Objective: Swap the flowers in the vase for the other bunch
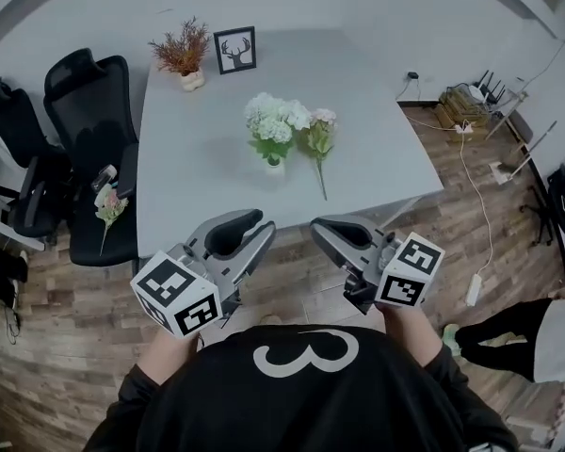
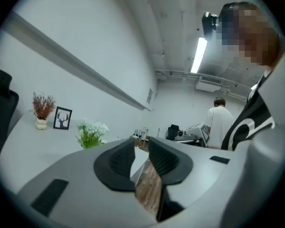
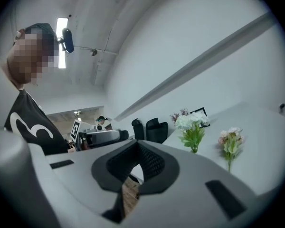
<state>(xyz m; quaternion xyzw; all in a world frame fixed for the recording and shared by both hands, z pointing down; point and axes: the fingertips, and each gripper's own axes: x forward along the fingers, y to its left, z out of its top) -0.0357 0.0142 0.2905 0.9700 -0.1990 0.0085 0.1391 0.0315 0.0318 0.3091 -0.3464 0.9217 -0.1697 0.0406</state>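
A bunch of white flowers [image 1: 276, 121] stands upright in a small white vase [image 1: 276, 167] at the middle of the grey table [image 1: 188, 158]. It also shows in the gripper views [image 2: 91, 132] [image 3: 192, 125]. A pink bunch [image 1: 318, 137] [image 3: 230, 141] lies flat on the table just right of the vase. Both grippers hang near my chest, short of the table's near edge and over the wooden floor. My left gripper [image 1: 250, 229] [image 2: 142, 144] is open by a narrow gap, with nothing between the pads. My right gripper [image 1: 325, 229] [image 3: 137, 144] is shut and empty.
Black office chairs [image 1: 94, 111] stand left of the table; a pink flower stem [image 1: 108, 207] lies on one seat. A dried plant in a pot [image 1: 182, 55] and a framed deer picture [image 1: 234, 50] stand at the table's far edge. Cables and a power strip [image 1: 474, 290] lie right, near a person's leg [image 1: 518, 332].
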